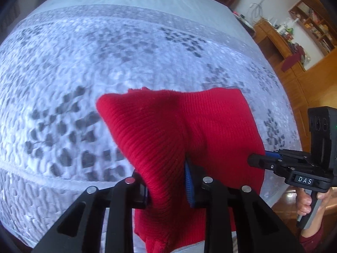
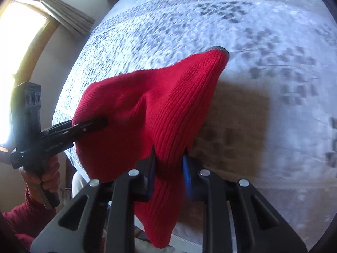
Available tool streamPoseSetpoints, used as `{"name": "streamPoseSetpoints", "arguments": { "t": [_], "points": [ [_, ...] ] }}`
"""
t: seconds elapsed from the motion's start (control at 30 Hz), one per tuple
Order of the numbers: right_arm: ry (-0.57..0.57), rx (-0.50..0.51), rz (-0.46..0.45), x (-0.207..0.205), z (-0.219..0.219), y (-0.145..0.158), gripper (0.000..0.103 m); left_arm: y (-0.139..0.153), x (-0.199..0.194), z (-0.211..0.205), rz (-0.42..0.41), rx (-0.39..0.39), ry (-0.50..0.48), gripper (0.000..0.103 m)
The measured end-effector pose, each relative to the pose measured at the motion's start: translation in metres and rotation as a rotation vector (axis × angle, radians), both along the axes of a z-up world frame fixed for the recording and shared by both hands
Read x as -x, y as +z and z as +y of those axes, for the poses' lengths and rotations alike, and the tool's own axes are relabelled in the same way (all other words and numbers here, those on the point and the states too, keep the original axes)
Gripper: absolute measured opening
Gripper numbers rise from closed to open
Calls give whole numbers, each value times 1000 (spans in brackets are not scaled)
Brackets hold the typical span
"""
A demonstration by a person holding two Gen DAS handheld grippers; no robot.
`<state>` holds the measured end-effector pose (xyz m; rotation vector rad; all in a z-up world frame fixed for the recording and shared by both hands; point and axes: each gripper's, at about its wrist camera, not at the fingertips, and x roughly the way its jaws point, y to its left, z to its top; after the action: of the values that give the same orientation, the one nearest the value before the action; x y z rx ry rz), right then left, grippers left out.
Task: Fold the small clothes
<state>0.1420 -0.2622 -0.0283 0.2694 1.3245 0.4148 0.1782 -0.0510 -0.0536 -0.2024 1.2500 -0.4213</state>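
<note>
Room: bedroom; wooden shelving (image 1: 305, 27) with clutter at far right in the left wrist view, bright window (image 2: 19, 48) with a gathered curtain at far left in the right wrist view.
Surface: bed (image 1: 105, 63) covered by a pale quilted spread with a grey leaf-like print; wooden floor shows past its right edge.
Garment: red ribbed knit garment (image 1: 168, 130), bunched and raised off the bed, hanging between the two tools; a thin grey trim shows at its far tip in the right wrist view; its shadow falls on the spread to the right.
Left hand-held gripper (image 1: 168, 181): clamped on a fold of the red knit, cloth pinched between the blue pads and trailing down below the fingers; seen from the right wrist view it enters from the left and bites the cloth's left edge.
Right hand-held gripper (image 2: 168, 168): likewise clenched on the red knit, fabric gathered between its pads and drooping near the lens; seen from the left wrist view it grips the cloth's right edge.
Person: hand (image 1: 307, 202) on the right tool's handle, dark red sleeve (image 2: 27, 213) behind the left one.
</note>
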Motion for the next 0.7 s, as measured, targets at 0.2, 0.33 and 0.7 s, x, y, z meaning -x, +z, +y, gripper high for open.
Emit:
{"name": "streamPoseSetpoints", "arguments": {
  "t": [0.2, 0.33, 0.7],
  "points": [
    [-71, 33, 21, -9, -80, 5, 20, 17, -21, -75, -54, 55, -104, 12],
    [-131, 18, 74, -14, -129, -25, 19, 3, -30, -109, -24, 8, -111, 21],
    [-152, -39, 9, 3, -138, -47, 25, -43, -21, -81, 64, -46, -23, 68]
  ]
}}
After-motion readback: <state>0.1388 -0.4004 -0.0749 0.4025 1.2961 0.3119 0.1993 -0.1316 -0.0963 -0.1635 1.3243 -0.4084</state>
